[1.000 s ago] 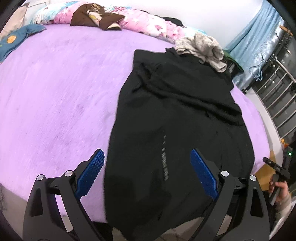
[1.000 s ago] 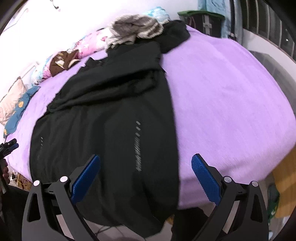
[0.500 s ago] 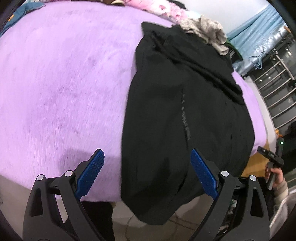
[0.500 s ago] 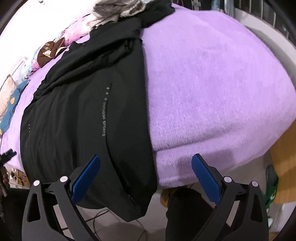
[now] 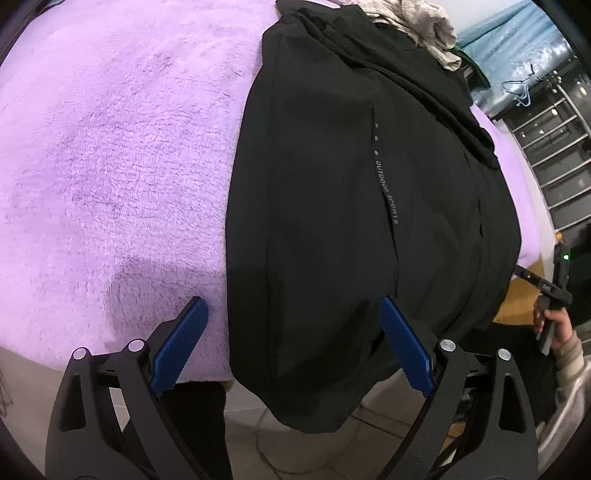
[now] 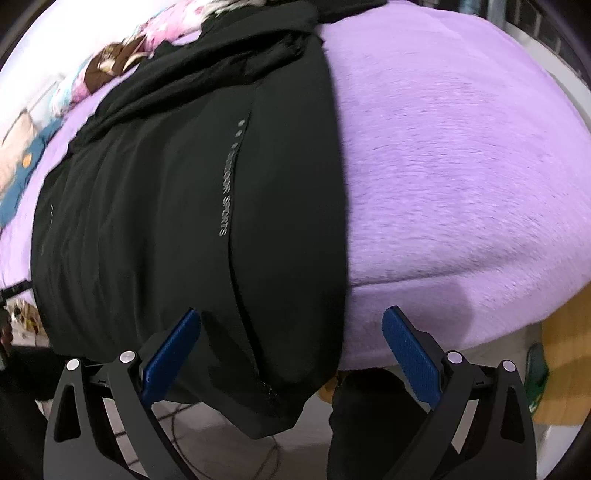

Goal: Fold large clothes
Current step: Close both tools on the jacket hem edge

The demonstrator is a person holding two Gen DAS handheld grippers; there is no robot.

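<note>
Presently the left gripper has its blue-padded fingers spread wide with nothing between them; the pads straddle the near hem of the black garment, one pad over purple fleece, the other over black cloth, and contact cannot be judged. The right gripper is likewise fully spread and holding nothing, its left pad over the garment's opposite hem corner, its right pad over the fleece edge. The garment lies lengthwise along the bed, grey "OUTDOOR SPORTS" lettering running down a seam, with its near end draped over the mattress edge and hanging toward the floor. The far end is bunched in folds. Underneath, a purple fleece blanket covers the whole bed, pile visibly matted in patches. At the far end, a beige-grey crumpled cloth sits touching the garment's upper part. The right wrist view shows a pink floral pillow and a brown item along the head of the bed, and a blue cloth at the left margin. Room: pale tiled floor with a thin cable below the hem, a blue curtain and metal rails beyond. The person's right hand is visible in the left wrist view, gripping the other tool's handle.
</note>
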